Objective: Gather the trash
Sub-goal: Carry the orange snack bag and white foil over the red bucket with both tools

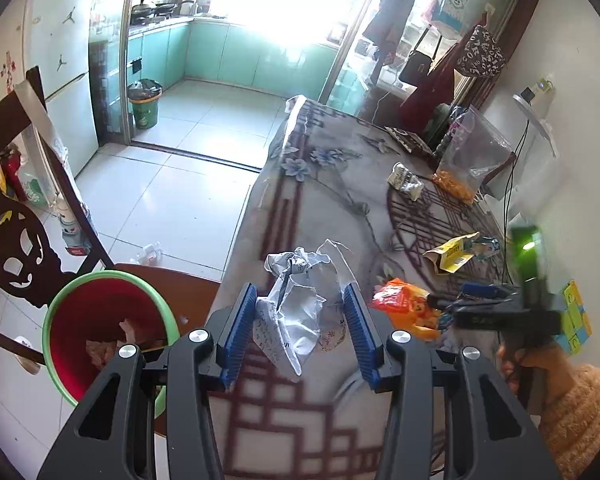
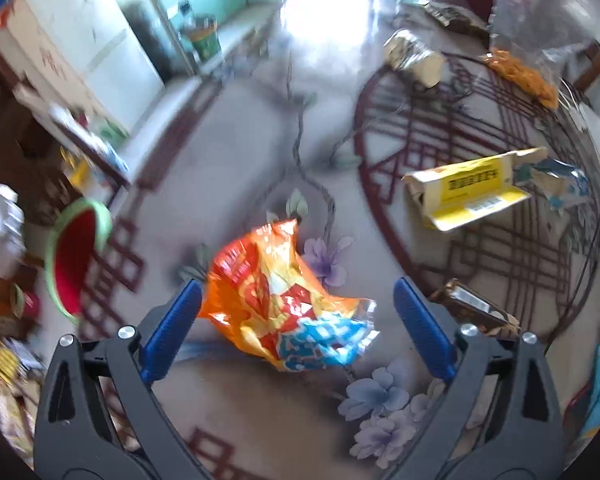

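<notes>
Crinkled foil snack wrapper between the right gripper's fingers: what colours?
Orange, red and blue; right wrist view.

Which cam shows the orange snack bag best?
Right wrist. The orange snack bag sits large and unobstructed between the open right tool's fingers, print visible though slightly blurred. In the left wrist view the same bag is small, off to the right, partly hidden behind that tool.

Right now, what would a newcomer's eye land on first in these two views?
Probably the orange snack bag lying on the flowered tablecloth, between the wide-open fingers of the right gripper without touching them. Next, the crumpled paper between the left gripper's blue pads, touching the left-hand one. Then the red bin with its green rim, beside the table at lower left.
</notes>
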The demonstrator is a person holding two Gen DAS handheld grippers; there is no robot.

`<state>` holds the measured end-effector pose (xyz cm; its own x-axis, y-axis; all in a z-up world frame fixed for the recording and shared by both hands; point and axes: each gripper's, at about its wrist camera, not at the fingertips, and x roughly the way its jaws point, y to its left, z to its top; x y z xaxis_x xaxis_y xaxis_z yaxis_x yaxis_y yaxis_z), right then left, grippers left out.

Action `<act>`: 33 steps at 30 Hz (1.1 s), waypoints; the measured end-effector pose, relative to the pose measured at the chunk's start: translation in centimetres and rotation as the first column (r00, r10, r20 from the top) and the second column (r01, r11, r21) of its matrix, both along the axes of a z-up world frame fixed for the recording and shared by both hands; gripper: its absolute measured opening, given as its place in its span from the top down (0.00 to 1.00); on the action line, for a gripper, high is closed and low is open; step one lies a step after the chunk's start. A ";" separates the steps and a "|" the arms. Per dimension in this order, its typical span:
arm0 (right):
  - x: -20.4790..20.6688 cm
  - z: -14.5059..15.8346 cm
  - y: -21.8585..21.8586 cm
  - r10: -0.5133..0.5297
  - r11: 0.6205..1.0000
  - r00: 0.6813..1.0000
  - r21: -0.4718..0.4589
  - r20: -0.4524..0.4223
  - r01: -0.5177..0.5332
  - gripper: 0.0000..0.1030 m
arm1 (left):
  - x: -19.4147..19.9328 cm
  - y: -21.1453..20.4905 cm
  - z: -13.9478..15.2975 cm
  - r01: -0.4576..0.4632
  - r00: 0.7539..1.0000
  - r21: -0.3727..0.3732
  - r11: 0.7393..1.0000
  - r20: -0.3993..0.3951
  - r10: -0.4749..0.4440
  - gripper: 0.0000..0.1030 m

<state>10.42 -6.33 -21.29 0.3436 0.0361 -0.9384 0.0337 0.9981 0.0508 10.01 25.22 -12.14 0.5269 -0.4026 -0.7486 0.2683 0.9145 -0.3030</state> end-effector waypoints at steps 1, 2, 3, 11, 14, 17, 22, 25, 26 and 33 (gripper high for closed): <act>0.3 -1.0 0.5 0.018 1.000 0.999 -0.009 -0.037 -0.018 0.12 | 0.1 0.4 -0.1 0.004 1.000 -0.003 1.000 -0.002 -0.004 0.58; 0.4 -1.6 0.9 0.026 1.000 0.998 -0.011 -0.059 -0.027 0.35 | 0.2 0.6 -0.1 0.006 1.000 -0.002 1.000 -0.002 -0.006 0.58; 0.3 -2.2 1.2 0.029 0.999 0.996 -0.016 -0.081 -0.030 0.50 | 0.2 1.0 -0.2 0.011 1.000 0.000 1.000 -0.001 -0.011 0.58; -1.8 1.6 3.0 -0.034 0.993 0.999 0.109 0.023 0.032 0.57 | 0.9 4.4 -1.1 -0.041 0.999 0.019 0.999 -0.020 0.041 0.58; -2.3 4.7 4.6 -0.054 0.986 0.992 0.161 0.112 0.035 0.56 | 1.4 6.1 -1.6 -0.077 0.997 0.035 0.996 -0.024 0.078 0.58; -2.2 7.6 7.0 -0.052 0.977 0.980 0.214 0.193 0.010 0.56 | 1.7 7.4 -1.6 -0.110 0.994 0.055 0.992 -0.015 0.111 0.58; -0.7 10.3 13.1 0.043 0.959 0.963 0.260 0.265 -0.114 0.56 | 1.8 10.7 -1.8 -0.181 0.983 0.072 0.981 -0.012 0.182 0.58; 0.2 10.4 16.4 0.113 0.946 0.957 0.265 0.269 -0.186 0.56 | 1.8 12.7 -2.3 -0.226 0.973 0.084 0.970 -0.022 0.229 0.58; 0.8 10.0 17.8 0.139 0.939 0.955 0.270 0.260 -0.211 0.56 | 1.7 13.3 -2.5 -0.240 0.969 0.087 0.967 -0.028 0.244 0.58; 2.9 6.0 25.1 0.285 0.895 0.943 0.305 0.170 -0.325 0.56 | 0.9 18.6 -5.5 -0.355 0.924 0.126 0.926 -0.103 0.368 0.58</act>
<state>13.34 18.74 -15.26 0.3740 0.4517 -0.8100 -0.2961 0.8858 0.3573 10.87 43.78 -17.62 0.5231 -0.1193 -0.8439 -0.1195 0.9701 -0.2112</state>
